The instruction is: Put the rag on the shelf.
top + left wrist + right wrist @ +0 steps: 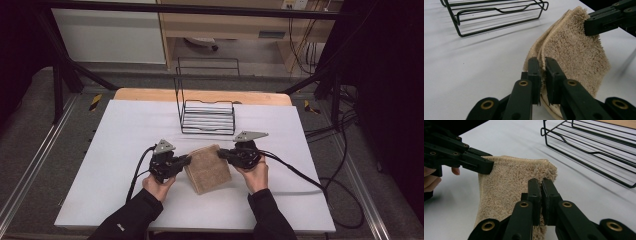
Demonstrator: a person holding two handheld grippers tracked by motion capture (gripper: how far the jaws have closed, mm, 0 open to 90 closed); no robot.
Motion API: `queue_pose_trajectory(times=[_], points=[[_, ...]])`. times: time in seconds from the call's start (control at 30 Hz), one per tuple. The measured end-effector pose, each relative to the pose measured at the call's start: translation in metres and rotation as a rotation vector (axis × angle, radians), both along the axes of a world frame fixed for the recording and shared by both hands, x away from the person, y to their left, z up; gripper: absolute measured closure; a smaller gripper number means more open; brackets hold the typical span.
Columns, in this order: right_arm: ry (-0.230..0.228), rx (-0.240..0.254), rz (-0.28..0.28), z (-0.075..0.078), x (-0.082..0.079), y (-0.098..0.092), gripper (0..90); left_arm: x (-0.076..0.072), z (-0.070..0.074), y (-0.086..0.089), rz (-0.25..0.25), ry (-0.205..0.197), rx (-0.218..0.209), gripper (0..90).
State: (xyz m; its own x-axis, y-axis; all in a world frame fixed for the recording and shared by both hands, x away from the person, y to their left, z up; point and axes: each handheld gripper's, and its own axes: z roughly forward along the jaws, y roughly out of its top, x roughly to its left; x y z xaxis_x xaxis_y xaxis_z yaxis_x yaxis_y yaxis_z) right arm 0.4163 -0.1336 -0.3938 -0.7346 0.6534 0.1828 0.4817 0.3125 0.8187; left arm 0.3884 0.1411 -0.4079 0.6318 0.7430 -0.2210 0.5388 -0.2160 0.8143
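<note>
Towel [207,169], a beige terry one folded into a thick square, sits near the middle of the white table [115,150], turned so its corners point roughly to 12, 3, 6 and 9 o'clock in the high view. Both tongs are clenched on it. The left tongs [186,160] pinch the folded edge at the towel's 9 o'clock side; in the left gripper view the two black jaws stand almost together with the doubled pile and its stitched hem squeezed between them [543,75]. The right tongs [221,153] grip the corner toward 1 o'clock; in the right gripper view its jaws are likewise nearly closed with the looped cloth caught between them [541,195], and the left tongs appear farther off at 10 o'clock, biting the opposite corner. The gripped edges are raised off the table, while the lower part of the towel looks to rest on the surface. Each gripper is held in a bare hand, left hand [159,187] and right hand [256,176], with dark sleeves coming in from 6 o'clock. A black wire rack [207,117] stands on the table at 12 o'clock from the towel, near it but apart.
</note>
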Motion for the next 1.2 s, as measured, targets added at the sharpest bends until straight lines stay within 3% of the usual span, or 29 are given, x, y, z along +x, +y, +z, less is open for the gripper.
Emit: queue_pose_trajectory(times=[0.57, 1.2], points=[[-0.052, 0.044, -0.015, 0.012, -0.008, -0.006, 86.6, -0.001, 0.016, 0.000, -0.010, -0.052, -0.007, 82.5], [-0.159, 0.104, -0.047, 0.035, -0.018, -0.005, 86.8, 0.001, 0.039, 0.004, -0.013, -0.131, -0.048, 82.5]])
